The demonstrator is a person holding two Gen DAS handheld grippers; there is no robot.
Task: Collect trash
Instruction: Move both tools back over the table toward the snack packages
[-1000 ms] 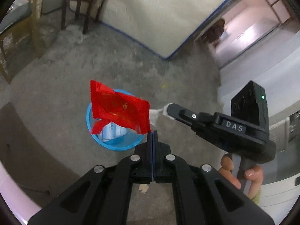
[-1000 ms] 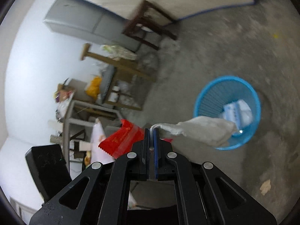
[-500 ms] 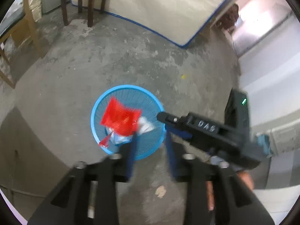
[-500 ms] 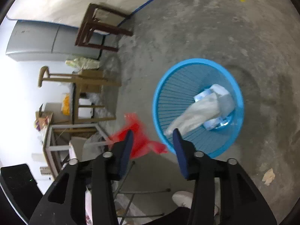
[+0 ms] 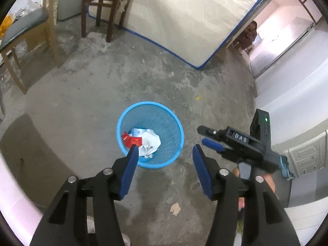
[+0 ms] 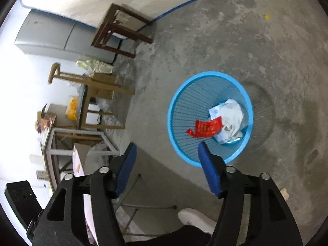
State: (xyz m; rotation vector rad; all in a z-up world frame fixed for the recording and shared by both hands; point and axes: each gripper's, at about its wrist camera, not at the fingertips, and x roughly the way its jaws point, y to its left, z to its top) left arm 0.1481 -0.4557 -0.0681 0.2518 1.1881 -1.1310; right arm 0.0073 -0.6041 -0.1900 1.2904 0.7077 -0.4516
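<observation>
A blue mesh trash basket [image 5: 172, 123] stands on the concrete floor; it also shows in the right wrist view [image 6: 184, 106]. Inside lie a red wrapper [image 5: 131, 140] [image 6: 207, 128], a crumpled white paper [image 5: 150, 141] [image 6: 233, 114] and a pale blue-printed packet [image 6: 214, 112]. My left gripper [image 5: 165, 150] is open and empty above the basket's near rim. My right gripper [image 6: 166, 148] is open and empty, above the floor just left of the basket; it also shows in the left wrist view [image 5: 203, 136], right of the basket.
A small scrap [image 5: 175, 208] lies on the floor near me. A dark wooden stool [image 5: 106, 6], a wooden chair [image 5: 26, 41], a mattress against the wall [image 5: 184, 20], a grey fridge [image 6: 53, 39] and a cluttered metal table [image 6: 78, 141] surround the area. My white shoe [image 6: 194, 219] is below.
Both grippers opened. The red wrapper dropped from the left gripper and the white paper from the right one; both now lie in the basket. Both grippers have risen.
</observation>
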